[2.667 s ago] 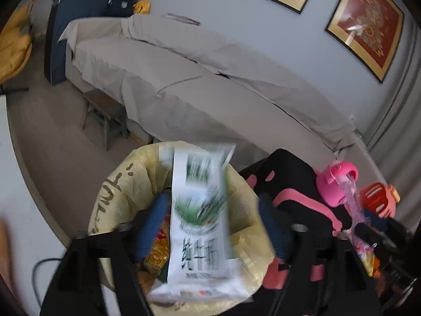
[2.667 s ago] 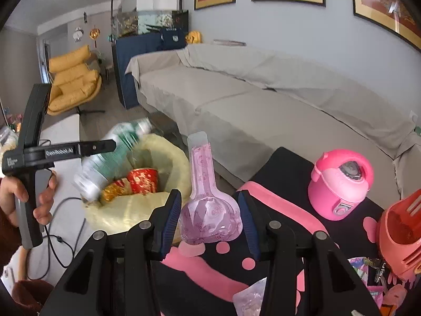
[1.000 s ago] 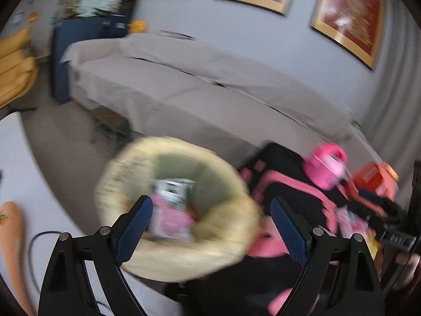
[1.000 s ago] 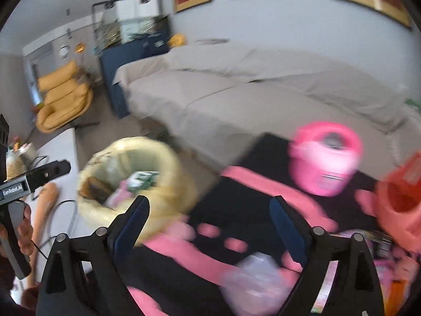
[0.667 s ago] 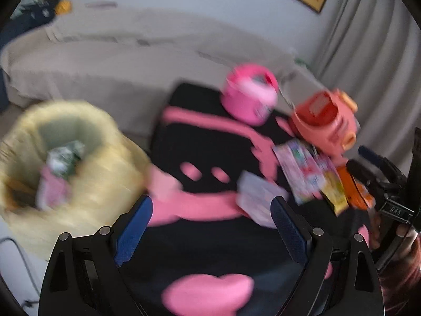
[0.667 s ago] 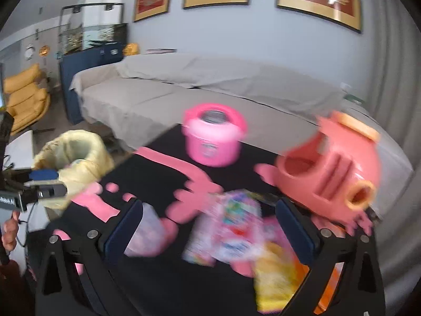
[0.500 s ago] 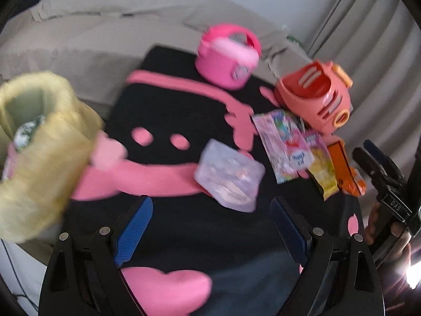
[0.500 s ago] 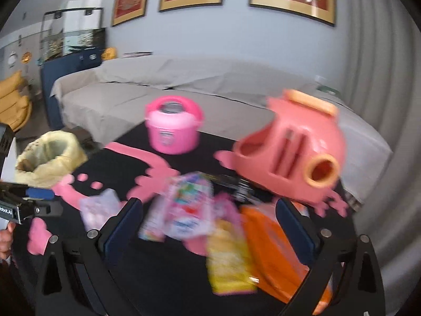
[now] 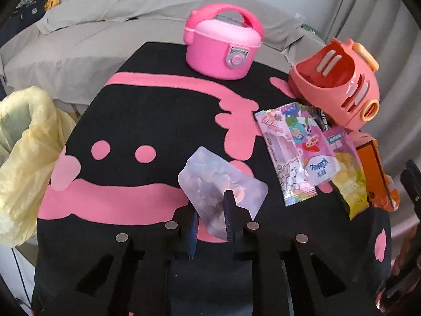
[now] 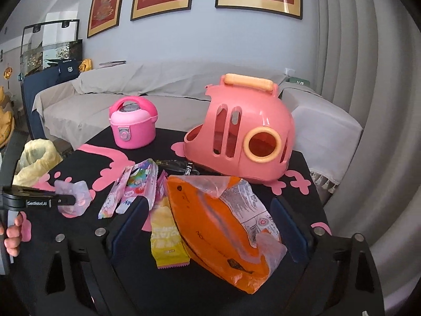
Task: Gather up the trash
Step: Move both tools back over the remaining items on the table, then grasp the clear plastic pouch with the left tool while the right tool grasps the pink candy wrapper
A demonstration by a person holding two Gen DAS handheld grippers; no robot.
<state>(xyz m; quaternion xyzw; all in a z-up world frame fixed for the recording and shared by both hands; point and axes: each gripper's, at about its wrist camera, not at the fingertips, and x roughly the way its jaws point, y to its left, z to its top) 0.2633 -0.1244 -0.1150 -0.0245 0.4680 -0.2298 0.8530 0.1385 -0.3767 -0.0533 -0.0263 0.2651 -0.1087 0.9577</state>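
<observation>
My left gripper [image 9: 210,218] is shut on the near edge of a clear plastic blister pack [image 9: 223,184] lying on the black and pink table. The pack and the left gripper also show in the right wrist view [image 10: 72,197]. My right gripper [image 10: 208,226] is open, its fingers on either side of an orange snack bag [image 10: 218,226] and a yellow wrapper [image 10: 165,239]. A pink cartoon wrapper [image 9: 292,144] lies between the two. The yellow trash bag [image 9: 23,142] stands off the table's left edge.
A pink toy rice cooker [image 9: 223,44] stands at the table's far edge. A coral toy carrier [image 10: 239,134] lies at the far right. A grey covered sofa [image 10: 105,105] runs behind the table.
Both grippers let their trash go into the yellow bag and swung right to the table. The left gripper has shut on the blister pack. The right gripper has come down over the orange bag.
</observation>
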